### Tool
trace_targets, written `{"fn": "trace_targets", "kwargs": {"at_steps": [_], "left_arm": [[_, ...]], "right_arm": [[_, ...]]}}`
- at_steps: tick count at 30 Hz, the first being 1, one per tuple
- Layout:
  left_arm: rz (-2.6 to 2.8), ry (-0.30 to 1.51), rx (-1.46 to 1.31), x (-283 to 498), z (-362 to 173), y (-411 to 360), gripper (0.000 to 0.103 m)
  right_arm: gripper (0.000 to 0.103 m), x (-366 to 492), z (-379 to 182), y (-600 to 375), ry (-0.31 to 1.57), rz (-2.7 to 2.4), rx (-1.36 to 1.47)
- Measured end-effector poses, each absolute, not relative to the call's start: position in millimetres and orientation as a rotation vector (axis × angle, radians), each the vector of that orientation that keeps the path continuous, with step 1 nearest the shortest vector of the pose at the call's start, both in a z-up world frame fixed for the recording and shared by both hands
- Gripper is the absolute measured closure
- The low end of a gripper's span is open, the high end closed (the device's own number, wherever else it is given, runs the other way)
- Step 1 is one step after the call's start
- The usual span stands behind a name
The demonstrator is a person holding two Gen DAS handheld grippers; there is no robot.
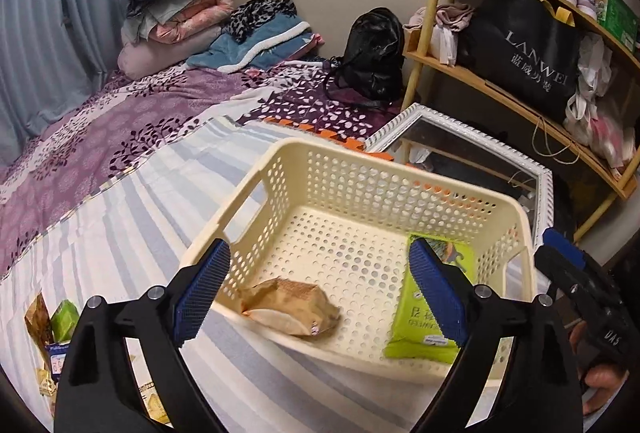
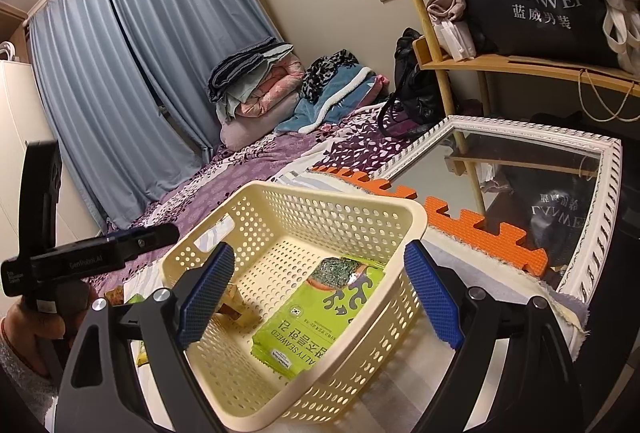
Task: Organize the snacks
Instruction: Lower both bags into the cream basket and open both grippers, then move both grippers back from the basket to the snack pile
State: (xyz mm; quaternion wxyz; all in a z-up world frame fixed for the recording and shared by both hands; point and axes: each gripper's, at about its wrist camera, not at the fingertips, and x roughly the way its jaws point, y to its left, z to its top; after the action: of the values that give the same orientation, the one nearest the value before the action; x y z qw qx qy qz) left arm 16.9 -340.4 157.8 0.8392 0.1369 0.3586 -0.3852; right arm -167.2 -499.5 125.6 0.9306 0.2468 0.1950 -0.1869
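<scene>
Cream basket [image 1: 400, 169], two snack packets: brown [image 1: 290, 307], green [image 1: 416, 321]

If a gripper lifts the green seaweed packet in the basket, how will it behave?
The seaweed packet is flat and thin, so probably light and somewhat floppy. Its glossy film may slip between fingers. Lying flat on the basket floor, an edge could be hard to catch.

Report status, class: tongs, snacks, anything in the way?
Left tongs open, empty; right tongs open, empty. Brown packet and green seaweed pack in cream basket. More snacks loose on bed. Nothing blocking.
</scene>
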Motion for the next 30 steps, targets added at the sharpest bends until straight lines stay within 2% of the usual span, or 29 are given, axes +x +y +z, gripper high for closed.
{"fn": "trace_targets", "kwargs": {"at_steps": [10, 30], "left_arm": [[-0.761, 0.750, 0.277, 23, 161, -320, 0.007], [-0.611, 0.728, 0.261, 31, 164, -264, 0.004]], "right_arm": [[0.017, -162, 132, -488, 0.396, -0.355, 0.488], [0.008, -142, 148, -454, 0.402, -0.272, 0.445]]}}
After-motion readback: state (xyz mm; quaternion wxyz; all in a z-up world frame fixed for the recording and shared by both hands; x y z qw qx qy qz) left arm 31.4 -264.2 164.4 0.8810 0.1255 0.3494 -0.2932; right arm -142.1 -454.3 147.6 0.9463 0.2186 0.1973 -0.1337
